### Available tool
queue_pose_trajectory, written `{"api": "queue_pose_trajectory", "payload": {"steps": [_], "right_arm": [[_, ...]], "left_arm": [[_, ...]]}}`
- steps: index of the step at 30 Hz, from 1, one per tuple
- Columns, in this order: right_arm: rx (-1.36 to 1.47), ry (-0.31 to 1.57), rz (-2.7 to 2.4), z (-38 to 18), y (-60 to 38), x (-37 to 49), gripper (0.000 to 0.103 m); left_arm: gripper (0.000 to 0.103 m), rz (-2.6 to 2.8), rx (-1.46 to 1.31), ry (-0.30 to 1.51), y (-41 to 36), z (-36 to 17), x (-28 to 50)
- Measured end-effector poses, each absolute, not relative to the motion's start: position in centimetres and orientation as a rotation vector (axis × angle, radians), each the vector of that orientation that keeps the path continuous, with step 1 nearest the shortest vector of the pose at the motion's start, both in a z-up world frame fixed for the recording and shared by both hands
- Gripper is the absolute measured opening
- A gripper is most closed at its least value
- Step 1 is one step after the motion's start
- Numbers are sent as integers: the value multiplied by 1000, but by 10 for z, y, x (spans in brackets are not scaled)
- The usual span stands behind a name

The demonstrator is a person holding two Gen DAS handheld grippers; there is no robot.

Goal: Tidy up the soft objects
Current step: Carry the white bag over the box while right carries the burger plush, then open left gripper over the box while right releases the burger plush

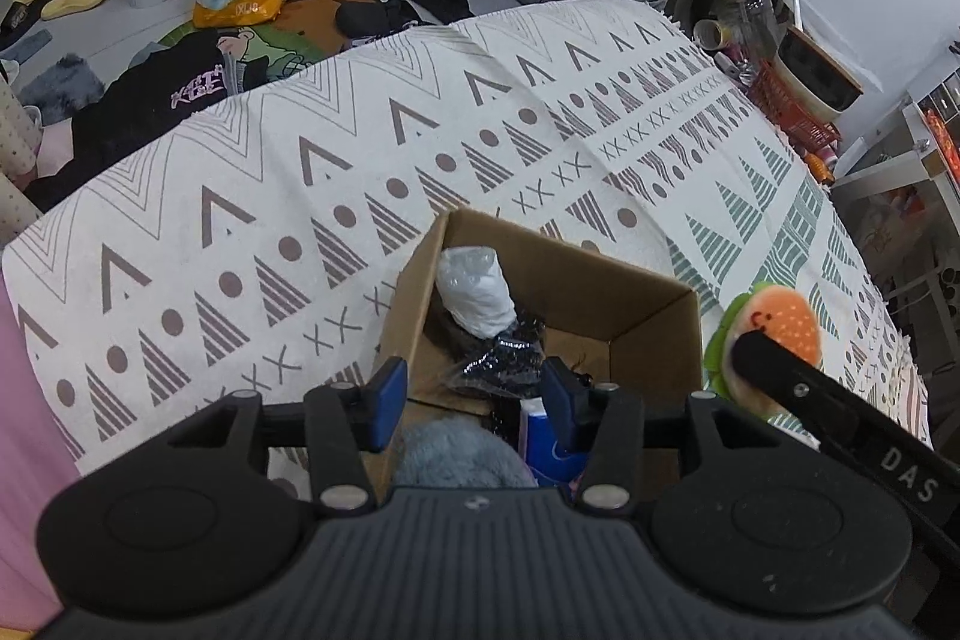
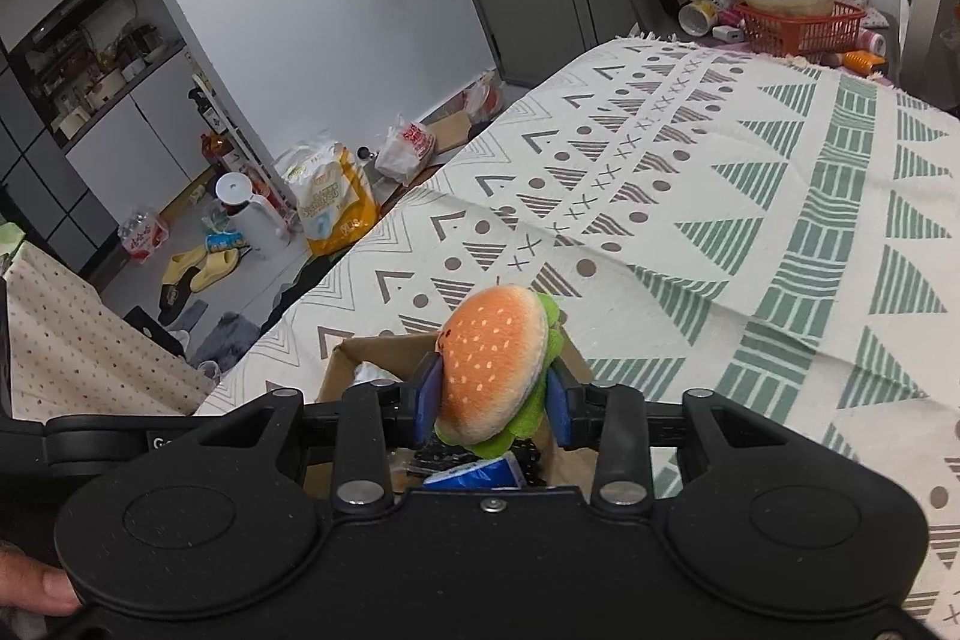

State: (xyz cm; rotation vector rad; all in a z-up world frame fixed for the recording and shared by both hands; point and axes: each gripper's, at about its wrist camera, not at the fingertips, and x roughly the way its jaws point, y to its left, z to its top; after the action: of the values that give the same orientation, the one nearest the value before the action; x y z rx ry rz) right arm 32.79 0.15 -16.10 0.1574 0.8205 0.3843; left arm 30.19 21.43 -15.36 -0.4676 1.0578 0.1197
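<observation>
Right gripper [image 2: 493, 403] clamped on a plush hamburger [image 2: 495, 361], which sits squarely between its blue pads [image 2: 427, 403], bun side up, green lettuce edge beneath. The toy is held just above the near right edge of an open cardboard box [image 1: 654, 316] resting on a patterned cloth [image 1: 300, 196]. Left gripper [image 1: 474, 394], jaws apart and holding nothing, hovers over the box. Inside lie a white wrapped bundle [image 1: 474, 295], a dark netted item [image 1: 510, 358], a grey fluffy item [image 1: 456, 451] and a blue packet [image 1: 540, 445].
</observation>
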Motion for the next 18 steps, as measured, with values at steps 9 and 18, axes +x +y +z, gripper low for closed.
{"api": "queue_pose_trajectory", "payload": {"steps": [9,18], "right_arm": [[166,832,383,-166,3,328,59],[219,819,333,-160,-33,317,72]], "left_arm": [[49,116,-451,1062,210,-151,305],[66,116,-397,1046,190,-136,300]]}}
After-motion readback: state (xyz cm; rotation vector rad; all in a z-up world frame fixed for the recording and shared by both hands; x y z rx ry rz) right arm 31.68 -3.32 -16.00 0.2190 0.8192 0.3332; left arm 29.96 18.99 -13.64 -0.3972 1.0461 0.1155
